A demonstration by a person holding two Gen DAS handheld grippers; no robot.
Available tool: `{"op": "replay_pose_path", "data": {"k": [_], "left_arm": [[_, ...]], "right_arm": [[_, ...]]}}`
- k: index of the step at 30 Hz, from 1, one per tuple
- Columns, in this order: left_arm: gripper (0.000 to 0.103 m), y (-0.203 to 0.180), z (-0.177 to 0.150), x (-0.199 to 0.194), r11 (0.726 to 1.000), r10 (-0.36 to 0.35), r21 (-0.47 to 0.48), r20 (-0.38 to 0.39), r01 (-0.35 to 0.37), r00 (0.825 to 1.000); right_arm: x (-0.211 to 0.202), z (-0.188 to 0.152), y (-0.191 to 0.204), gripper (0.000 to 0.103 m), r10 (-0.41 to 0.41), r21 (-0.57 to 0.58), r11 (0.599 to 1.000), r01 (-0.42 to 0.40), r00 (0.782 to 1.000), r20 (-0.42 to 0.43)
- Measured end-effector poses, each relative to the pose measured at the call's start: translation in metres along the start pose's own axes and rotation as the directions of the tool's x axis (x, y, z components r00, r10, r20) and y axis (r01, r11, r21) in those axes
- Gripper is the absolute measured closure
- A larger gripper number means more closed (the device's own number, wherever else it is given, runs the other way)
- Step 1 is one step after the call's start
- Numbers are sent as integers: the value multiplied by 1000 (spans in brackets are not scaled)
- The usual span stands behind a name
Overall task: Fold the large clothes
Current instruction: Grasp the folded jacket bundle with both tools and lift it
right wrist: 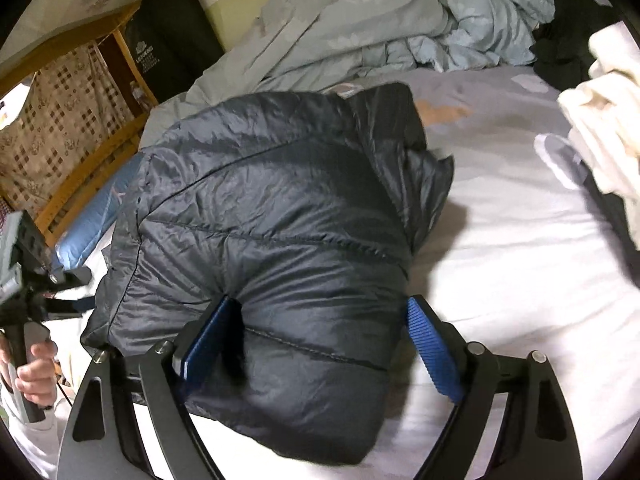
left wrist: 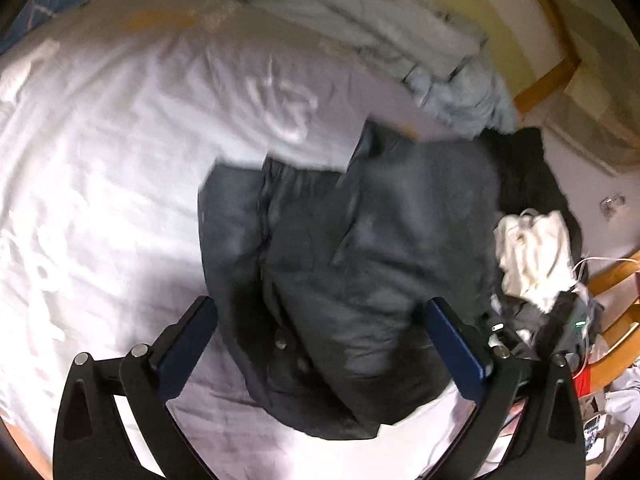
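Observation:
A dark quilted puffer jacket (left wrist: 352, 248) lies folded in a thick bundle on the white bed sheet (left wrist: 104, 168). My left gripper (left wrist: 320, 316) is open above its near end, its blue fingers spread on either side without touching. In the right wrist view the jacket (right wrist: 272, 208) fills the middle. My right gripper (right wrist: 320, 312) is open wide, and its left finger (right wrist: 208, 340) presses into the jacket's near fold while the right finger (right wrist: 432, 344) stands beside it. The left gripper (right wrist: 68, 288) and the hand holding it show at the left edge.
A crumpled pale blue duvet (right wrist: 400, 28) lies at the head of the bed. A cream garment (left wrist: 532, 252) and dark clothes (left wrist: 532, 176) are piled at one side, also in the right wrist view (right wrist: 600, 132). A wooden bed frame (right wrist: 92, 184) and a blue pillow (right wrist: 92, 224) border the bed.

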State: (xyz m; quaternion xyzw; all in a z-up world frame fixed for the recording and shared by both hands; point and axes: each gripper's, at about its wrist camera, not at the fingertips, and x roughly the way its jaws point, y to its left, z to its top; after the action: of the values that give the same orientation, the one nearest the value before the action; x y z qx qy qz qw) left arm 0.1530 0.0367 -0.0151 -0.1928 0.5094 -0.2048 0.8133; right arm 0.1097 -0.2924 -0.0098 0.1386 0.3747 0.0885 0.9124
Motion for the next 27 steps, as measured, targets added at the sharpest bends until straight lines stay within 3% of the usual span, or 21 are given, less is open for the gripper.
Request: {"op": "replay_pose_path", "data": {"k": [2,5,10,13,18,20,23,27], "left_arm": [[0,7,-4,13,999,15,-46,-28,-16,999],[0,20,-9,31,992,-26,-125,-64,18,998],[0,11,-22,43,996,12,-85,16,-11,1000],[0,5,-27,46,999,1,-50,65,2,998],[46,-3,-29,34,998,-53,-10,113,54,992],[55,-13,-30,24,998,-37,54,157,29,987],[61,-28,-35,16,991,-12,133,211,-17,977],[63,-41,-44,9,972,29,217,262,-88,965]], "right_arm": [[-7,0,-1,14,-14,-12,1000,14,1000,12],[-12,1,-3,14,-14,-15,1000,14,1000,16],[0,-5,-2,14,53,0,999,-53,998,-38],[2,-7,-4,14,52,6,999,-51,998,-35],[0,-4,-30,14,167,153,975,-163,986,-10],[-3,-2,-44,14,164,214,963,-162,986,10],[-5,-1,-52,14,151,212,965,-153,988,26],[18,-8,-50,14,300,248,927,-280,953,-44]]}}
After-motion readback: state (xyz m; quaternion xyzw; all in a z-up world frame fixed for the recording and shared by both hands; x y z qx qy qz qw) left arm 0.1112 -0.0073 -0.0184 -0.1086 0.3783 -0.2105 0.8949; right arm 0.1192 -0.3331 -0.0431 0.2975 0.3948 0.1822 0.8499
